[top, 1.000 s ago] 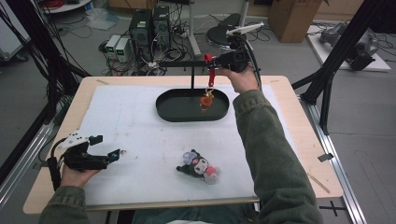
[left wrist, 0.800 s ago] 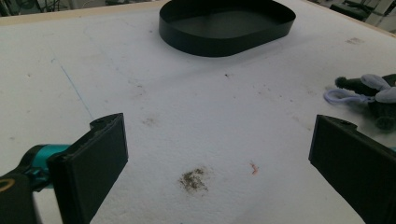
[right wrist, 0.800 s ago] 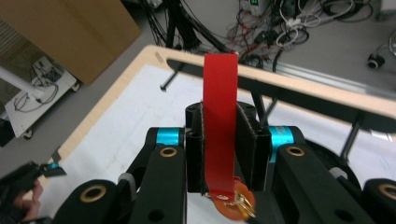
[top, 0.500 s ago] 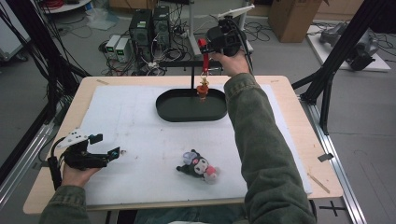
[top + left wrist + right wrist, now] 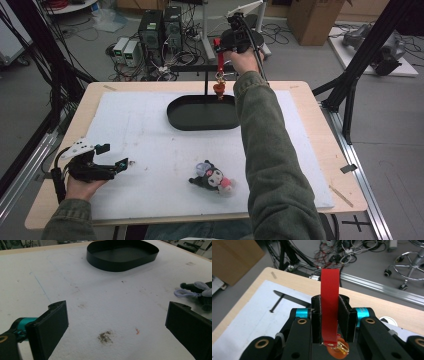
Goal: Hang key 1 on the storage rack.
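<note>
My right gripper (image 5: 218,46) is raised above the table's far edge, shut on the red strap (image 5: 329,312) of a keychain. An orange charm (image 5: 219,88) hangs from the strap (image 5: 220,60) over the far rim of the black oval tray (image 5: 185,119). In the right gripper view the strap stands pinched between the two black jaws, with the charm (image 5: 338,348) below. My left gripper (image 5: 116,156) rests open at the front left of the white mat, with nothing between its jaws. A black plush toy (image 5: 212,178) with a lilac loop (image 5: 183,293) lies on the mat at front centre.
A black T-shaped stand (image 5: 206,75) rises behind the tray (image 5: 105,262). The white mat (image 5: 140,145) covers most of the wooden table. A black frame leg (image 5: 350,95) stands at the right edge. Computers and cables lie on the floor beyond.
My right gripper has lifted the keychain up out of the tray and carried it toward the table's far edge. The left gripper has not moved.
</note>
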{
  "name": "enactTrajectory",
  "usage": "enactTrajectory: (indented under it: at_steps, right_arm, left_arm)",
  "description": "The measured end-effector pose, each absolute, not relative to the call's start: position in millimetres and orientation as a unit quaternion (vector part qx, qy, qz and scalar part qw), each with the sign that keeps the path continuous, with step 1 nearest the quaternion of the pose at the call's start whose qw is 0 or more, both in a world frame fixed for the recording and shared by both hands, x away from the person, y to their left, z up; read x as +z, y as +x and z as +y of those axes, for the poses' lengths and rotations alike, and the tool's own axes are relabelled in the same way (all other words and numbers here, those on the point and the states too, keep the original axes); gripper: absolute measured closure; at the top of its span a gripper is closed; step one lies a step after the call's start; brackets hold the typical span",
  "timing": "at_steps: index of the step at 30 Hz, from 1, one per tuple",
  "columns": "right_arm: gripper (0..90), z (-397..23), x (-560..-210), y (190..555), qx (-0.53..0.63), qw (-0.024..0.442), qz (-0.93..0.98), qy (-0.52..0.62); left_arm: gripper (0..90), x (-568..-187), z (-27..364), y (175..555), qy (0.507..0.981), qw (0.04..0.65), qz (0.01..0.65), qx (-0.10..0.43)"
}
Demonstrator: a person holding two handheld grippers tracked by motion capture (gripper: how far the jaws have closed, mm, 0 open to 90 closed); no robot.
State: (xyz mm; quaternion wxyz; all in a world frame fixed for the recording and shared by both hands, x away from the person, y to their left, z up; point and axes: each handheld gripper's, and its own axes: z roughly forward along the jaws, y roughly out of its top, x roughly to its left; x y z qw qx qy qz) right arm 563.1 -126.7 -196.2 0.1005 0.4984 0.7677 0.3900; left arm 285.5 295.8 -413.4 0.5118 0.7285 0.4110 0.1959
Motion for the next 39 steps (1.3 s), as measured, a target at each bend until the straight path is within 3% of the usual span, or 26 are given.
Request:
enactTrajectory:
  at_steps: [13, 20, 22, 23, 28, 39]
  right_arm:
    - [75.2, -125.4, -200.4, 573.1, 0.423, 0.116, 0.736, 0.516]
    - [73.0, -130.4, -220.9, 579.2, 0.461, 0.104, 0.732, 0.491]
    - [43.9, -134.7, -227.0, 579.5, 0.468, 0.094, 0.722, 0.501]
    - [34.5, -137.5, -230.6, 579.3, 0.464, 0.087, 0.725, 0.501]
    - [3.7, -147.4, -239.3, 573.4, 0.460, 0.078, 0.735, 0.492]
    - [0.8, -157.1, -246.1, 545.7, 0.473, 0.078, 0.754, 0.449]
  left_arm:
    - [4.9, -413.2, 298.8, 287.2, 0.721, 0.517, 0.416, 0.199]
    - [4.9, -413.9, 298.3, 288.5, 0.725, 0.513, 0.414, 0.199]
    - [4.9, -413.9, 298.6, 288.5, 0.724, 0.514, 0.416, 0.199]
    - [4.9, -414.0, 298.5, 288.6, 0.723, 0.514, 0.416, 0.199]
    - [4.9, -414.0, 297.5, 288.3, 0.725, 0.511, 0.416, 0.199]
    - [4.9, -414.1, 297.4, 288.9, 0.730, 0.506, 0.414, 0.200]
